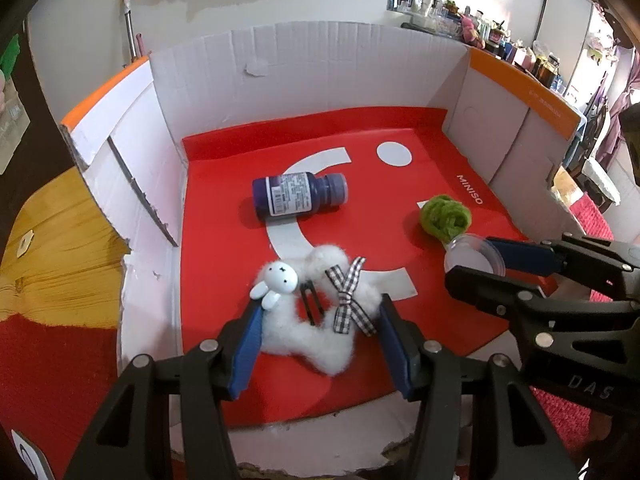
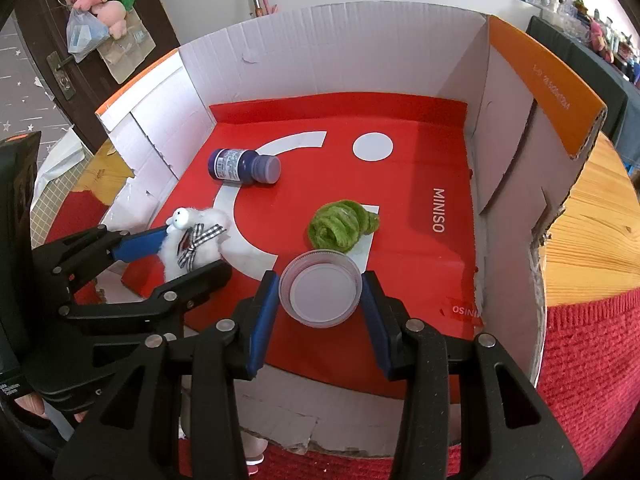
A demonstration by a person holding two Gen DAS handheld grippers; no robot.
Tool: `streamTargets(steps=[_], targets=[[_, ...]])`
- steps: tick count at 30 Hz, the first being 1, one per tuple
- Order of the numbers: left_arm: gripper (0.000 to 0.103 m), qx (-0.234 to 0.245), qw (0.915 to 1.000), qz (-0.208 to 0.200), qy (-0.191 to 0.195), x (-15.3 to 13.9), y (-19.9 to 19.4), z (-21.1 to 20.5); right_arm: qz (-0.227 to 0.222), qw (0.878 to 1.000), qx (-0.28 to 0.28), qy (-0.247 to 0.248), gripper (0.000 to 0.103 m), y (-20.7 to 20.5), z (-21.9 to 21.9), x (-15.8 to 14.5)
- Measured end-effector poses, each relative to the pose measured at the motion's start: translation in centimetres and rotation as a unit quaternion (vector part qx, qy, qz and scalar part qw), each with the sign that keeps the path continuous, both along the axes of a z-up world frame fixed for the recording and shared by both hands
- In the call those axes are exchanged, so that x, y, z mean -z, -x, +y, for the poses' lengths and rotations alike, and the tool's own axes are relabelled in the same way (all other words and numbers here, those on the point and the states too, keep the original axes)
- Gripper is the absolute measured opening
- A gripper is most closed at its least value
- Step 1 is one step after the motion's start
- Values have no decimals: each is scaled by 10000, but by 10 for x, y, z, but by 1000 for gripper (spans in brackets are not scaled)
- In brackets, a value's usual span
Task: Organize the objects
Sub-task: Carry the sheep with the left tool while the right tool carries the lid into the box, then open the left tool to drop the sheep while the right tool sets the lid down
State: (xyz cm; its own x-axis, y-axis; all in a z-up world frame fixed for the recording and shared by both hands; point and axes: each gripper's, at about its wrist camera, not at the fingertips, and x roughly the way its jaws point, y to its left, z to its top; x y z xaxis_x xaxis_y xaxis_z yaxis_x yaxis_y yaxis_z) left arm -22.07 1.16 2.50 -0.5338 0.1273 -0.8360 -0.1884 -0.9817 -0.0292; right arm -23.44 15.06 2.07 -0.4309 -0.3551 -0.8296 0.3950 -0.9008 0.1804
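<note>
Right now your left gripper (image 1: pixel 320 316) sits low in the middle of the left wrist view, its blue pads partly apart and closed against the two sides of a white fluffy hair clip (image 1: pixel 316 320) with a small rabbit head and a checked ribbon bow; the pads touch the fluff on both sides, and the clip rests on the red sheet (image 1: pixel 360 160) lining the cardboard box (image 1: pixel 304 68). Your right gripper (image 2: pixel 320 296) is at lower centre of the right wrist view, jaws partly apart and pressed on a small round clear plastic tub (image 2: pixel 320 294) with a white bottom, which fills the gap between the pads. Just above the tub in that view lies a green fuzzy ball (image 2: pixel 340 228), near it but not touching. A dark blue bottle (image 2: pixel 244 166) with a white label lies on its side towards the upper left of the red sheet, well apart from both grippers. In the left wrist view your right gripper enters from the right edge, with the tub at its tips beside the green ball.
</note>
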Motion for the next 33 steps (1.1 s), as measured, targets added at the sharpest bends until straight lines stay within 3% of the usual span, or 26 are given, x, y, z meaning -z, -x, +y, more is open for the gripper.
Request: streamTargets(steps=[24, 29, 33], targets=[[61, -17, 10000, 14, -30, -1, -2, -2, 28, 10000, -7, 84, 40, 0, 1, -2], [61, 8, 10000, 40, -31, -3, -4, -2, 88, 9999, -14, 89, 50, -2, 0, -4], [61, 9, 9999, 75, -69, -5, -7, -4, 123, 9998, 14, 133, 51, -4, 2, -6]])
